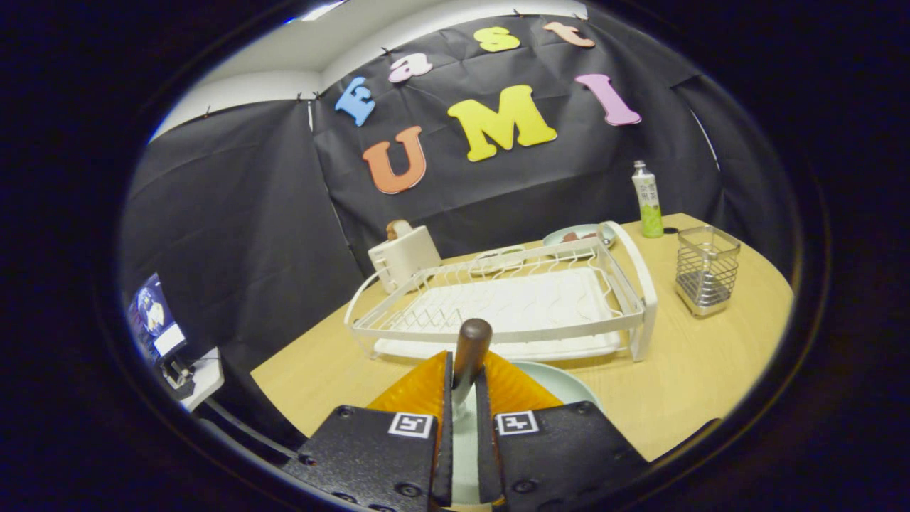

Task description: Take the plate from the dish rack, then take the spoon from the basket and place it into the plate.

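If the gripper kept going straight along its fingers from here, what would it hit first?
Probably the dish rack: its near rail lies just ahead of the gripper, which is shut on the spoon above the plate. Depth is uncertain.

My view is evenly lit from above — soft shadows on the counter (682, 370), strong fisheye bending — edges dim.
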`<state>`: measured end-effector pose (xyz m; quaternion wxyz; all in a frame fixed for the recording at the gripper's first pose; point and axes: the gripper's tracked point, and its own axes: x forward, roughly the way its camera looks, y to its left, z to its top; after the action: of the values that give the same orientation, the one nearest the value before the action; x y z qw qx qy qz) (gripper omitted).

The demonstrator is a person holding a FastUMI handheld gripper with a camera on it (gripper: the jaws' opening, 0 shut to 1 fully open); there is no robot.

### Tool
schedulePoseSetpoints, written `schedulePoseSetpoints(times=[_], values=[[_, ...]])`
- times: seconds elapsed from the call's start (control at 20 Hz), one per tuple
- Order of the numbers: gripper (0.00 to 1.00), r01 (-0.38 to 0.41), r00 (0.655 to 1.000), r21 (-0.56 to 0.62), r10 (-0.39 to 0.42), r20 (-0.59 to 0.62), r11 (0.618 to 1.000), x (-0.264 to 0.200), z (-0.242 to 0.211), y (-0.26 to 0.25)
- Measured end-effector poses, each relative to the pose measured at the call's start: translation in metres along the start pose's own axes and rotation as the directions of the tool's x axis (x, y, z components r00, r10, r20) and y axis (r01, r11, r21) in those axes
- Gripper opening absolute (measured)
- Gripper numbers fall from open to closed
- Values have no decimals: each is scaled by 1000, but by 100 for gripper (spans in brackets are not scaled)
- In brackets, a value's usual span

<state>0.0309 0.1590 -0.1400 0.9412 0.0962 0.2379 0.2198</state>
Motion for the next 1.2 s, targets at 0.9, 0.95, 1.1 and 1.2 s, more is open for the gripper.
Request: schedulePoseSetpoints(times=[0.9,0.95,1.1,1.2], values=[[94,264,930,-130,-216,297,956,-68,85,-40],[95,283,919,-146,-225,323,948,-75,90,-37],[95,311,900,-185,-226,373,932,-100,93,-30],[95,308,895,-202,-212,392,930,-115,88,-27]])
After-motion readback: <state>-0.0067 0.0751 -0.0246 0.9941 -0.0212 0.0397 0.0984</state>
